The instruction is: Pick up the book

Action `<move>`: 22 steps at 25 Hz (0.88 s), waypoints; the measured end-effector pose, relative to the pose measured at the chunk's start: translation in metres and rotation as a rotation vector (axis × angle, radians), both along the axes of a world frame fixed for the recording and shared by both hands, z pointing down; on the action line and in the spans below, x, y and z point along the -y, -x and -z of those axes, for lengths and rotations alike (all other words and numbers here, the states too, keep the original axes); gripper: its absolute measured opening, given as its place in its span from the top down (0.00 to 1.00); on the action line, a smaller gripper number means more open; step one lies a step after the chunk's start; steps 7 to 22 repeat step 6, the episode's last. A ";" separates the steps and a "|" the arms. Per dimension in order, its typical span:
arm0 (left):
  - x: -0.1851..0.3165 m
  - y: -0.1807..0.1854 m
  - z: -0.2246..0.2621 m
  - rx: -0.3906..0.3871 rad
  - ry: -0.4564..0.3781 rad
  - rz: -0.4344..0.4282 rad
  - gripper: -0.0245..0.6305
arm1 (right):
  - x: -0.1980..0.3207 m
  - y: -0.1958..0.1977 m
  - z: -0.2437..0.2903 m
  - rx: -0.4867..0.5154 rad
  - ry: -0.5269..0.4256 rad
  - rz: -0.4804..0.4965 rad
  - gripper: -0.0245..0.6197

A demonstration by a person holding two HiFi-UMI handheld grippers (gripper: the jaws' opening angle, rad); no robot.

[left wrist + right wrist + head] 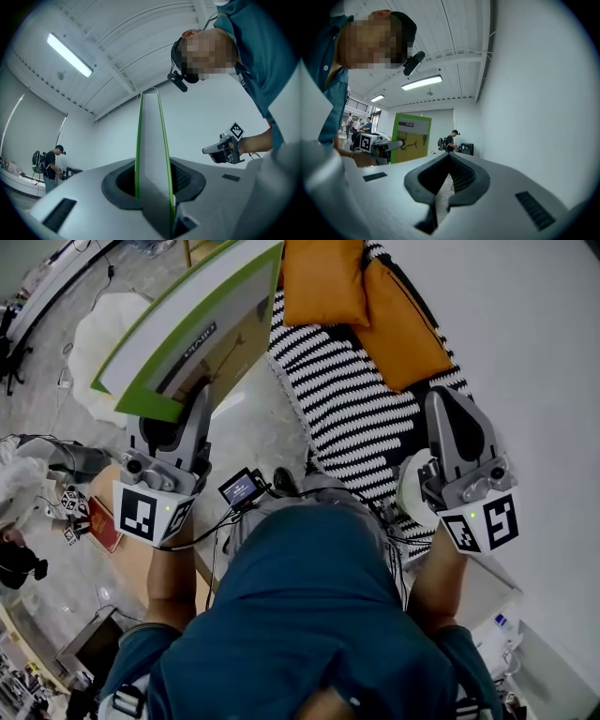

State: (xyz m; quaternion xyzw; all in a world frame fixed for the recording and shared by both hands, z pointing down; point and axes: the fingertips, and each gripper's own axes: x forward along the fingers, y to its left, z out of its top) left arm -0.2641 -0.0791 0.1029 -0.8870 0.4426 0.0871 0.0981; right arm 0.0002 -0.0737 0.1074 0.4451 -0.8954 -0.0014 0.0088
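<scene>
While the left gripper (200, 401) was clamped on the book (187, 324), green-edged book standing up out of its jaws, held by one edge, right gripper (449, 157) well apart to its right, jaws pressed together on nothing, striped rug (347, 399) ahead of it.

- A black-and-white striped mat (347, 399) is spread, it seems, on the glossy grey floor (258, 423).
- Two orange cushions, one (323, 277) touching the other (403, 329), are laid on it.
- A white rounded bag (108, 329) is set on the floor.

Bright, even light falls from ceiling tube lamps (69, 55); shadows are soft. Both gripper views bulge fisheye-fashion with dark corners, and the nearest surfaces look blurred.
</scene>
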 end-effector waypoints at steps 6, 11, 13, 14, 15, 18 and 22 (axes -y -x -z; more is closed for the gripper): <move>-0.005 0.008 0.000 -0.005 0.009 0.028 0.77 | -0.002 -0.002 -0.004 0.004 0.010 0.007 0.94; -0.005 0.008 0.000 -0.005 0.009 0.028 0.77 | -0.002 -0.002 -0.004 0.004 0.010 0.007 0.94; -0.005 0.008 0.000 -0.005 0.009 0.028 0.77 | -0.002 -0.002 -0.004 0.004 0.010 0.007 0.94; -0.005 0.008 0.000 -0.005 0.009 0.028 0.77 | -0.002 -0.002 -0.004 0.004 0.010 0.007 0.94; -0.005 0.008 0.000 -0.005 0.009 0.028 0.77 | -0.002 -0.002 -0.004 0.004 0.010 0.007 0.94; -0.005 0.008 0.000 -0.005 0.009 0.028 0.77 | -0.002 -0.002 -0.004 0.004 0.010 0.007 0.94; -0.005 0.008 0.000 -0.005 0.009 0.028 0.77 | -0.002 -0.002 -0.004 0.004 0.010 0.007 0.94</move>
